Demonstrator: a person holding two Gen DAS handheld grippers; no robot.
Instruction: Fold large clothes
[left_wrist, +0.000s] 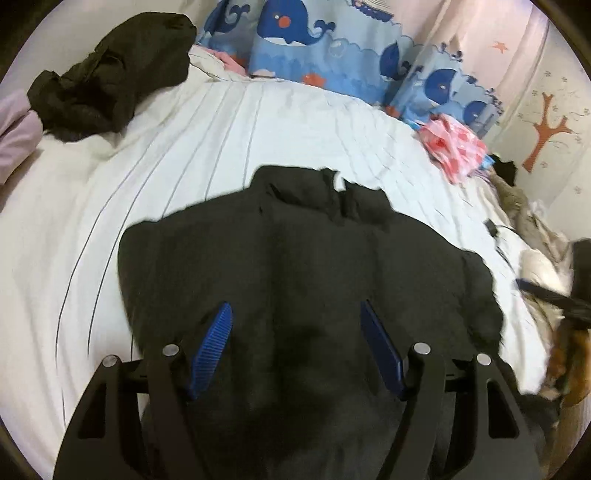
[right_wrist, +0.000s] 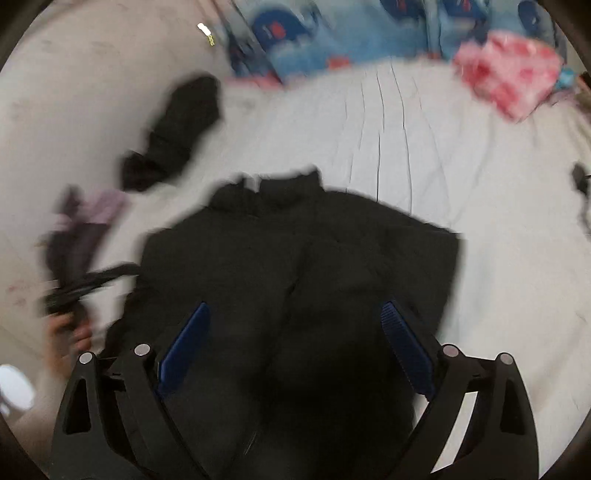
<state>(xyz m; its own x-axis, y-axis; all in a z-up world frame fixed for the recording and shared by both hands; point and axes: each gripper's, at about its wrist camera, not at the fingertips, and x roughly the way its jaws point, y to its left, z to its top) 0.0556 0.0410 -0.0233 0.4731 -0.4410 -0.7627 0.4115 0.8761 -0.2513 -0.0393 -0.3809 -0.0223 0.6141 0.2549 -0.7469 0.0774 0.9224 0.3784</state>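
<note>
We hover both grippers — left gripper (left_wrist: 295, 325), right gripper (right_wrist: 295, 325) — jaws apart, empty, above the black jacket (left_wrist: 295, 258), collar pointing away.

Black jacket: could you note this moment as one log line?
black jacket: flat on striped bed sheet | left gripper: open, empty | right gripper: open, empty

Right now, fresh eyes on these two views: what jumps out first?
The big black jacket spread on the white striped bedsheet, right under both open hand-held grippers, left and right. Next, the blue whale-print bedding along the far edge, a crumpled black garment at far left, and a pink patterned cloth at far right.
</note>
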